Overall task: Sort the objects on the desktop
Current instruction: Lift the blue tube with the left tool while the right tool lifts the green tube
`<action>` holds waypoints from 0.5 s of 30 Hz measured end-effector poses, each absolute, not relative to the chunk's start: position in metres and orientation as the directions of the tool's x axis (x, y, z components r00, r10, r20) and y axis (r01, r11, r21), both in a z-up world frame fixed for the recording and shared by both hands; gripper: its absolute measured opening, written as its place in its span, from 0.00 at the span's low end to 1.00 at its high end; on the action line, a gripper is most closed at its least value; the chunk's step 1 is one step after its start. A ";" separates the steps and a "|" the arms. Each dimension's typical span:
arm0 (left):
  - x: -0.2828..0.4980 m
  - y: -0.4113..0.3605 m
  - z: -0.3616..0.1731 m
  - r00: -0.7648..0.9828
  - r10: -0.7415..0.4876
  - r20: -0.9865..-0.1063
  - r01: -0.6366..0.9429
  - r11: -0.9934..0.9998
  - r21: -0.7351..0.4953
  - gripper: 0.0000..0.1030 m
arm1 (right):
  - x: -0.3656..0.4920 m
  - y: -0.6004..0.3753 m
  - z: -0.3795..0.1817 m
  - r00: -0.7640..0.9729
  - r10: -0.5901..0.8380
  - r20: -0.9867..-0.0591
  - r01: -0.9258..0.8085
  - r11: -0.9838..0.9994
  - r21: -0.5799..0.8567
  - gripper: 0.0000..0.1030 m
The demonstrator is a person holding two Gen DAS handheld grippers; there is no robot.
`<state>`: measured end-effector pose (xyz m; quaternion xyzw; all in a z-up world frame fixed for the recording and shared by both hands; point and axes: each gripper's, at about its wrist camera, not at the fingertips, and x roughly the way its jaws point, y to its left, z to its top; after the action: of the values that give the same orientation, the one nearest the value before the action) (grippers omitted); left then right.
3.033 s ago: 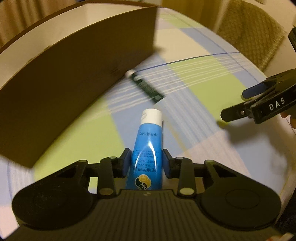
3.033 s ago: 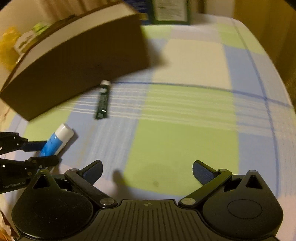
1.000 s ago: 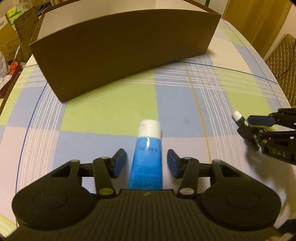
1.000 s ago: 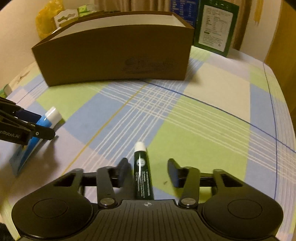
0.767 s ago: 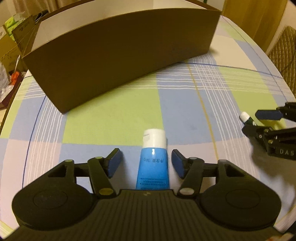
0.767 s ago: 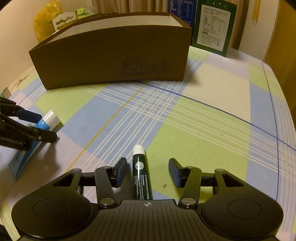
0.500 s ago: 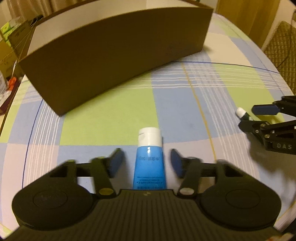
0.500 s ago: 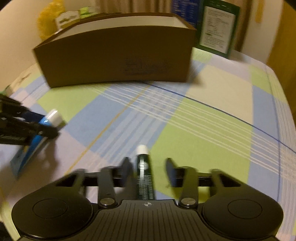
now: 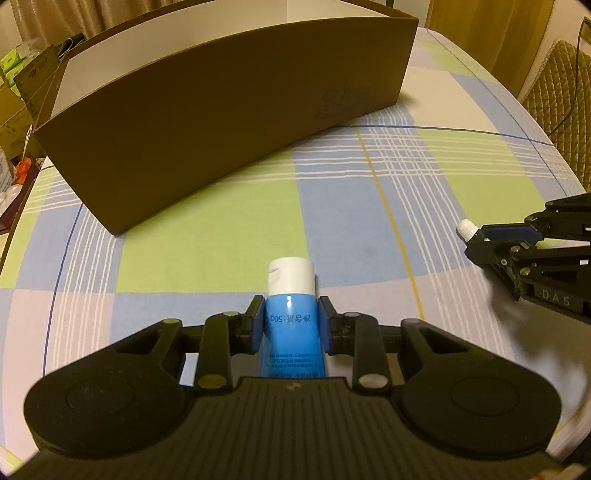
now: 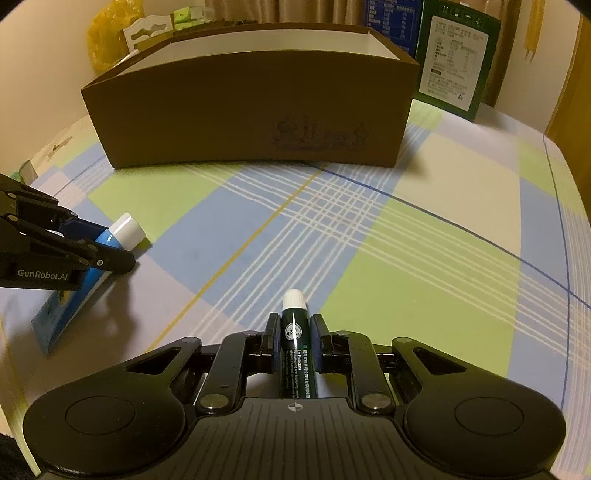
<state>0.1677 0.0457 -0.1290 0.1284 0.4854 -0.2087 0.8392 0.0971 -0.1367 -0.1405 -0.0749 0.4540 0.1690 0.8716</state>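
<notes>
A blue tube (image 9: 291, 332) with a white cap lies on the checked tablecloth, cap pointing at the brown box (image 9: 221, 122). My left gripper (image 9: 291, 314) is shut on it, both pads pressed against its sides just behind the cap. The right wrist view shows that gripper (image 10: 110, 245) at the left, clamped on the blue tube (image 10: 127, 229). A thin dark green tube (image 10: 293, 306) with a white cap sits between the closing jaws of my right gripper (image 10: 294, 334), whose pads touch it. At the right of the left wrist view, the right gripper (image 9: 476, 243) has the green tube's cap (image 9: 466, 226) poking out.
The open brown box (image 10: 240, 110) stands across the back of the table. A green carton (image 10: 454, 55) stands behind it on the right and a yellow bag (image 10: 110, 33) behind on the left. A quilted chair (image 9: 554, 92) is beyond the table's right edge.
Both grippers' jaws have come together, the left onto the blue tube and the right onto the green tube. Neither hand has shifted much.
</notes>
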 end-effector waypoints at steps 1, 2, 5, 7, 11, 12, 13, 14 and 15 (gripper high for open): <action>0.168 0.046 -0.129 0.442 -0.226 -0.868 0.474 0.880 0.012 0.24 | 0.097 -0.136 -0.140 0.530 0.225 -0.817 -0.363 0.932 0.022 0.13; 0.168 0.046 -0.129 0.441 -0.226 -0.869 0.474 0.881 0.012 0.24 | 0.097 -0.136 -0.140 0.531 0.224 -0.817 -0.361 0.932 0.021 0.13; 0.169 0.047 -0.129 0.435 -0.230 -0.870 0.473 0.881 0.004 0.24 | 0.098 -0.137 -0.140 0.529 0.225 -0.818 -0.365 0.931 0.020 0.13; 0.168 0.047 -0.128 0.433 -0.234 -0.871 0.476 0.879 0.000 0.24 | 0.099 -0.137 -0.140 0.527 0.225 -0.820 -0.366 0.930 0.020 0.13; 0.168 0.049 -0.128 0.425 -0.241 -0.872 0.474 0.880 -0.012 0.24 | 0.101 -0.137 -0.139 0.521 0.223 -0.824 -0.365 0.931 0.021 0.13; 0.168 0.050 -0.127 0.426 -0.240 -0.872 0.473 0.881 -0.012 0.24 | 0.101 -0.137 -0.139 0.517 0.222 -0.827 -0.363 0.931 0.023 0.13; 0.168 0.050 -0.126 0.428 -0.238 -0.872 0.472 0.882 -0.009 0.24 | 0.102 -0.138 -0.139 0.513 0.222 -0.829 -0.361 0.932 0.026 0.13; 0.168 0.050 -0.125 0.430 -0.235 -0.872 0.472 0.882 -0.005 0.24 | 0.102 -0.138 -0.139 0.510 0.223 -0.831 -0.360 0.933 0.030 0.13; 0.168 0.051 -0.124 0.432 -0.232 -0.871 0.470 0.883 -0.002 0.24 | 0.103 -0.138 -0.138 0.506 0.226 -0.832 -0.358 0.933 0.036 0.13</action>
<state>0.1677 0.0511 -0.1240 0.1212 0.4897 -0.2097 0.8375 0.1025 -0.1383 -0.1384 -0.0701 0.4672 0.1688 0.8651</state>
